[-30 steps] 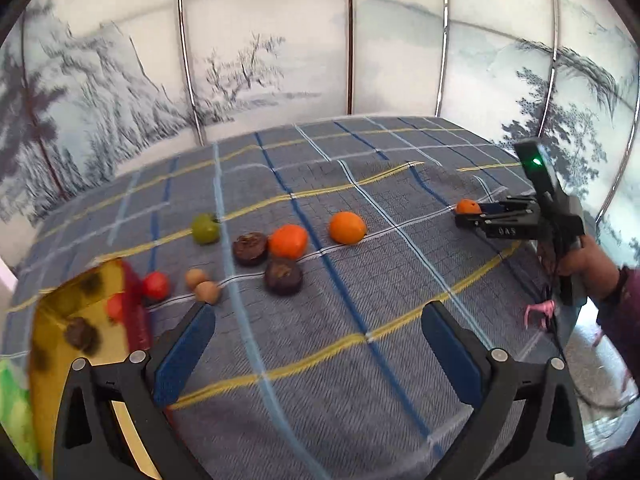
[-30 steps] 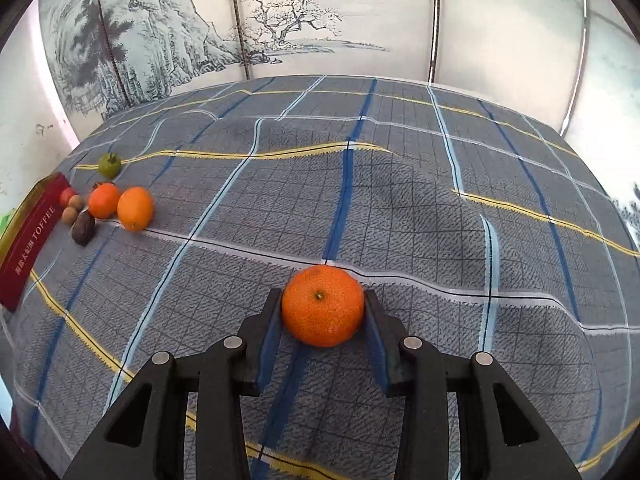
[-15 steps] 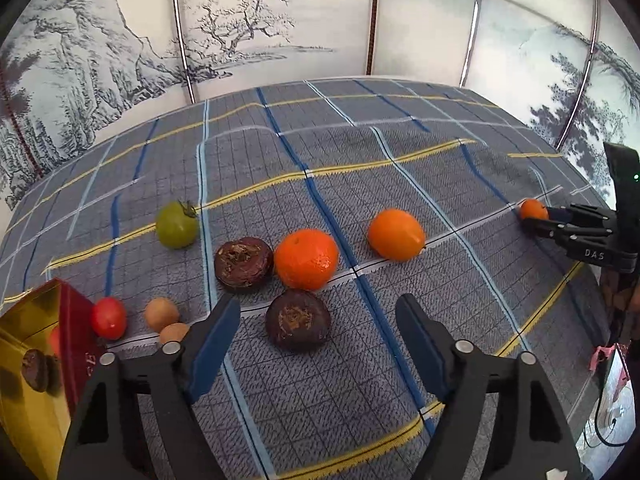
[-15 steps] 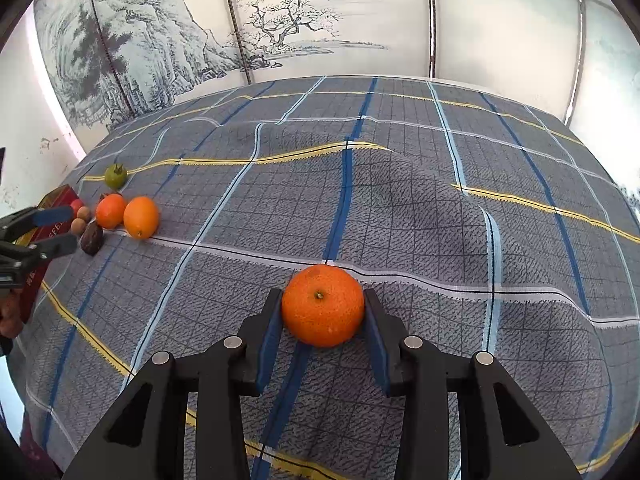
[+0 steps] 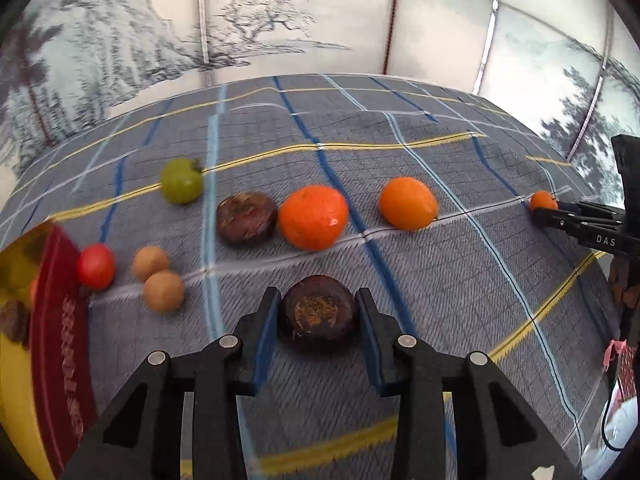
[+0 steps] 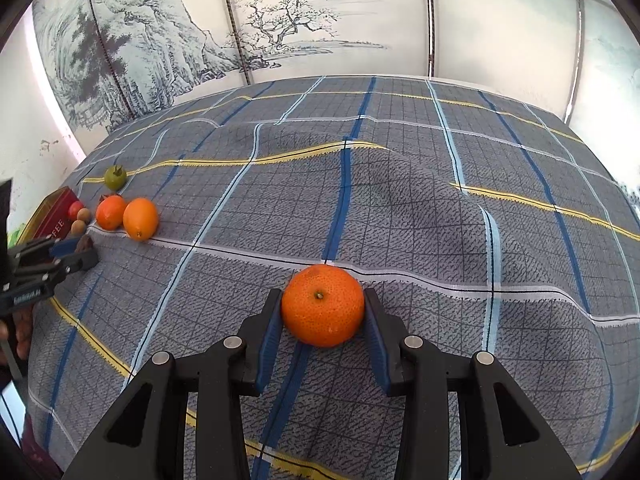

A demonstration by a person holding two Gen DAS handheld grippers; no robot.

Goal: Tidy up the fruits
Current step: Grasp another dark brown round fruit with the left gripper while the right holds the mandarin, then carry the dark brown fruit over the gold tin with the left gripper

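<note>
My left gripper (image 5: 318,322) is shut on a dark purple-brown fruit (image 5: 319,317) on the checked cloth. Beyond it lie a second dark fruit (image 5: 247,217), two oranges (image 5: 313,217) (image 5: 408,203), a green fruit (image 5: 181,181), a small red fruit (image 5: 96,266) and two tan round fruits (image 5: 163,291). My right gripper (image 6: 323,322) is shut on a tangerine (image 6: 323,305) resting on the cloth; it shows far right in the left wrist view (image 5: 543,201). The left gripper shows at the left edge of the right wrist view (image 6: 86,254).
A red and gold toffee tin (image 5: 48,344) with fruit inside stands at the left edge of the cloth, also in the right wrist view (image 6: 54,212). The cloth (image 6: 400,200) is rumpled in the middle. A painted folding screen (image 6: 280,32) stands behind the table.
My left gripper has moved forward and down to the near dark fruit and closed on it. My right gripper has stayed shut on the tangerine.
</note>
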